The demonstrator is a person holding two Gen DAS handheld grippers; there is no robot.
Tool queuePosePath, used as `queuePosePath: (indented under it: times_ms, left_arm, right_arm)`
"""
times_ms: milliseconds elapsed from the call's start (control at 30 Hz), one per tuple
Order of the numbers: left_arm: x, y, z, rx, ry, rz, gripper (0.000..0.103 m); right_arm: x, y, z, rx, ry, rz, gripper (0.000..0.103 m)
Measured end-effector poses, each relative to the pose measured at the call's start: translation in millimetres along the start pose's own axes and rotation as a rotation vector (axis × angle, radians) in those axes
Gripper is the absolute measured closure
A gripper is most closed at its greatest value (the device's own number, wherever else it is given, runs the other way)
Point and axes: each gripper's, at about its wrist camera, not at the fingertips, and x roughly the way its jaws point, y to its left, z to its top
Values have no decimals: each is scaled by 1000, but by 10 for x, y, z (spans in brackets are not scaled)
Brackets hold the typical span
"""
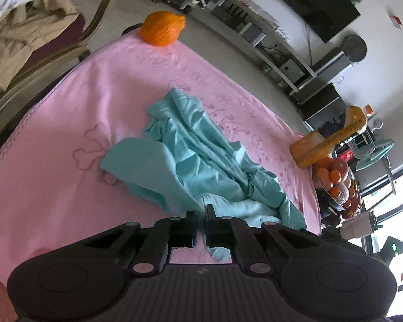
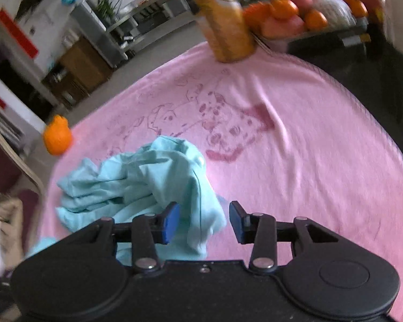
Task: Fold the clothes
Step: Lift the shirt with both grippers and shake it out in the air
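Nearest the lens, our left claw (image 1: 200, 224) was closed on an edge of the teal garment (image 1: 193, 155), while our right claw (image 2: 204, 222) stood half open astride another fold, not yet pinching. The garment lay crumpled mid-bench on the pink towel (image 1: 67, 107); soft, light and limp, we judged it best gripped at hem corners.

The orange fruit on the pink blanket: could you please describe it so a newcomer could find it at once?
Start from the pink blanket covering the table. At its far corner, well beyond the crumpled teal garment, sits the orange fruit. It lies alone, unlike the fruit pile beside the tall yellow bottle.
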Motion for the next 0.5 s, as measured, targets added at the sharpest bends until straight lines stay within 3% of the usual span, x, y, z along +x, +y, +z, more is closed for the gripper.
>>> queuePosePath:
  times_ms: [67,133,200,233,267,367,467,500]
  left_arm:
    - [0,-21,-20,10,0,0,99]
    - [-4,-17,-45,14,2,1,99]
    - [-13,7,-48,8,5,4,99]
    - [-30,27,-34,2,5,5,99]
    - [-47,46,-21,-4,5,6,99]
    - [-156,21,88,-5,-2,-13,99]
    - [-402,-222,414,14,-48,-62,100]
    - [-504,-327,545,22,-70,-82,100]
  right_arm:
    - [108,65,76,-33,9,-64,63]
    - [247,30,152,15,62,-58,64]
    - [338,-29,193,59,110,-42,93]
    - [372,-62,209,77,135,-45,100]
    - [355,-126,213,120,148,-44,100]
    - [181,-295,199,256,189,34,101]
    - [-83,-364,243,408,239,200,101]
    - [-225,-317,332,431,215,256,101]
